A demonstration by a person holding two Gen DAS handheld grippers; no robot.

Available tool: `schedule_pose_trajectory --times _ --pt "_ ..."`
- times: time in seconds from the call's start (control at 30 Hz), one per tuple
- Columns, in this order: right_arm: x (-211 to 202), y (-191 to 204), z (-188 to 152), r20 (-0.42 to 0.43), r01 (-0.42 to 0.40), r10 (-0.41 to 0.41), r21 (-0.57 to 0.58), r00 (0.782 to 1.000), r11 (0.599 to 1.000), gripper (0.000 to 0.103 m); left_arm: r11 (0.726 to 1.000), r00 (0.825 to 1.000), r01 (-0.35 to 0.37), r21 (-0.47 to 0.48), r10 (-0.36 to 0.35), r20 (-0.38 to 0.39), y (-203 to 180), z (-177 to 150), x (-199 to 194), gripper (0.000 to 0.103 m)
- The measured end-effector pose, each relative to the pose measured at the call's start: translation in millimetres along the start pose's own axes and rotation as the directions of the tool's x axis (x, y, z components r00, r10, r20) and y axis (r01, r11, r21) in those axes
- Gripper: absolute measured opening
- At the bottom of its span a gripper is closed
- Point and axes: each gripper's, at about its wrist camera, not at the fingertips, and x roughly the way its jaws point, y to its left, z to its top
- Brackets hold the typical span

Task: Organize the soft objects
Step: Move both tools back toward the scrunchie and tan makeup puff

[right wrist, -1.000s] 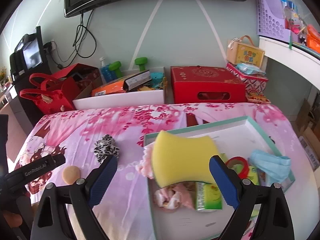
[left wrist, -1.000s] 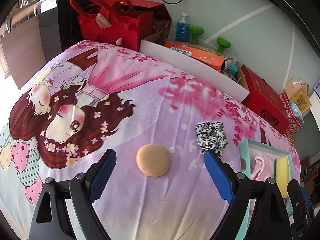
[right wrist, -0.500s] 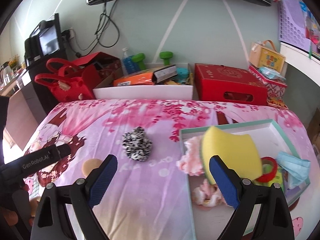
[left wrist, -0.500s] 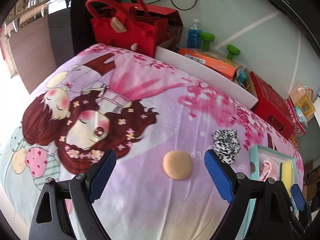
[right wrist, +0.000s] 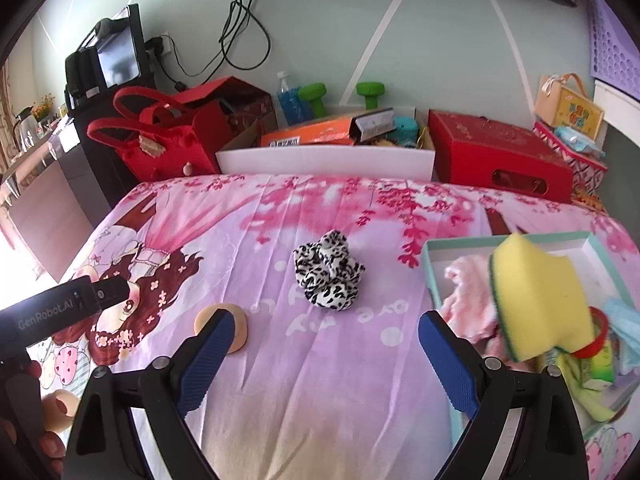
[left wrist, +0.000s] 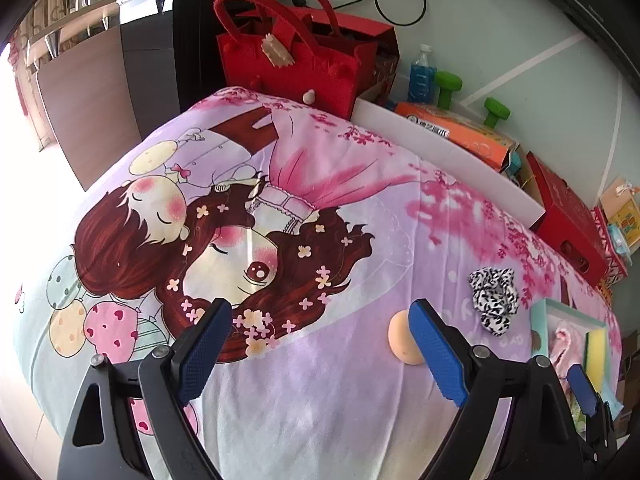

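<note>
Pink cartoon-print bedding covers the table [right wrist: 320, 360], with a red tote bag [right wrist: 160, 136] and red box [right wrist: 496, 160] stacked against the wall at 12 o'clock. At 3 o'clock in the right wrist view sits the teal-rimmed tray [right wrist: 430, 276], already holding a yellow sponge [right wrist: 540, 296], a pink cloth [right wrist: 466, 300], a blue face mask [right wrist: 624, 324] and other bits, so most of the sorting looks done. Two soft things remain loose on the bedding: the leopard-print scrunchie [right wrist: 328, 276], dead ahead of the right gripper [right wrist: 320, 356], and the peach powder puff [left wrist: 402, 338], lying at about 2 o'clock from the left gripper [left wrist: 320, 344], just beside its right finger. Both grippers have their jaws spread wide and carry nothing. Judging by this, each piece awaits pickup and transfer to the tray.
</note>
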Motion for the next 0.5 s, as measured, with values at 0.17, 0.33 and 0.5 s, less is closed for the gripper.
schedule_pose_trajectory --times 0.17,0.33,0.5 --pt "12 -5 -1 -0.014 0.003 -0.003 0.019 1.000 1.000 0.095 0.999 0.999 -0.003 0.034 0.005 -0.043 -5 -5 16 0.090" --pt "23 -13 -2 -0.029 0.019 -0.018 0.041 0.999 0.999 0.095 0.999 0.997 0.007 0.048 -0.004 -0.079 -9 -11 33 0.090" --pt "31 -15 -2 -0.044 0.027 -0.025 0.042 0.999 0.999 0.095 0.995 0.993 0.035 0.092 -0.024 -0.113 -20 -16 49 0.090"
